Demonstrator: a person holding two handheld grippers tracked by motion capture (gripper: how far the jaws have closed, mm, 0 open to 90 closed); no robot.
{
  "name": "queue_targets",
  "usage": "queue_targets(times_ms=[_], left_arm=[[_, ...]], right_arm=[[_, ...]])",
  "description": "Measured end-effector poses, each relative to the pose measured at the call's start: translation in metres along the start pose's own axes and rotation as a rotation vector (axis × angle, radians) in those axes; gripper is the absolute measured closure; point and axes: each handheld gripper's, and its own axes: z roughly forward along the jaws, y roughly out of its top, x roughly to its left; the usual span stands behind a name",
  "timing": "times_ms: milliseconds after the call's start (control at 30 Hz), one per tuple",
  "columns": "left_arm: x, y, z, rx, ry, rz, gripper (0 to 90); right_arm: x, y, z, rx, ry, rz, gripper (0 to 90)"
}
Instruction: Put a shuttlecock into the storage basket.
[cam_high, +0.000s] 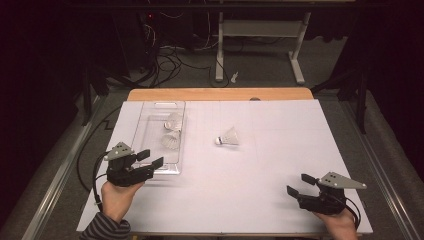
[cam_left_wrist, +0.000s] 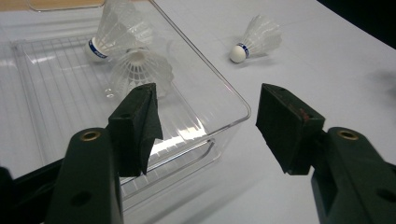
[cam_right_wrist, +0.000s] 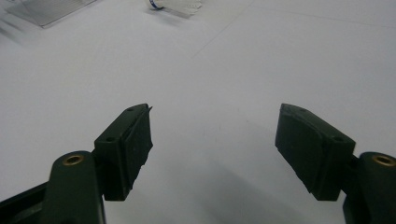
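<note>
1. The surface (cam_high: 260, 170) is a flat, matte white sheet with faint grid lines, and a strip of bare light wood shows along its far edge.
2. A clear plastic tray (cam_high: 150, 125) lies on the left part of the surface. It is a shallow rectangle with rounded corners, glossy walls and a finely ribbed floor; the left gripper view shows its near corner (cam_left_wrist: 233, 105) catching the light.
3. Two white shuttlecocks lie inside the tray, touching or nearly touching. The farther one (cam_high: 173, 121) has a blue band round its base; the nearer one (cam_high: 170, 141) points its rounded cork end towards the left gripper view (cam_left_wrist: 140, 65). Their skirts are thin, translucent and ribbed like feathers.
4. A third shuttlecock (cam_high: 229, 137) lies on its side on the bare surface, to the right of the tray and well apart from it. Its white cork tip points left, a blue band sits just behind the cork, and the flared white skirt opens to the right.
5. The left hand-held gripper (cam_high: 149, 159) is black, blocky plastic with flat dark pads. It hovers at the tray's near corner, jaws wide apart and empty.
6. The right hand-held gripper (cam_high: 300, 184) is of the same build. It sits low over the near right of the surface, jaws wide apart and empty.
</note>
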Motion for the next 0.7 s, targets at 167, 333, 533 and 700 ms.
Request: queue_targets(times_ms=[167, 333, 533, 700], left_arm=[[-0.002, -0.006, 0.000, 0.002, -0.004, -0.001, 39.6], [-0.003, -0.010, 0.000, 0.001, -0.005, -0.003, 39.6], [-0.006, -0.013, 0.001, 0.000, -0.012, -0.001, 39.5], [-0.010, -0.017, 0.004, 0.005, -0.024, 0.004, 39.6]], right_arm=[[0.000, 0.000, 0.000, -0.002, 0.000, 0.000, 27.7], [0.000, 0.000, 0.000, 0.002, 0.001, -0.003, 27.7], [0.000, 0.000, -0.001, -0.003, 0.002, 0.000, 27.7], [0.001, -0.001, -0.002, -0.003, 0.003, -0.005, 27.7]])
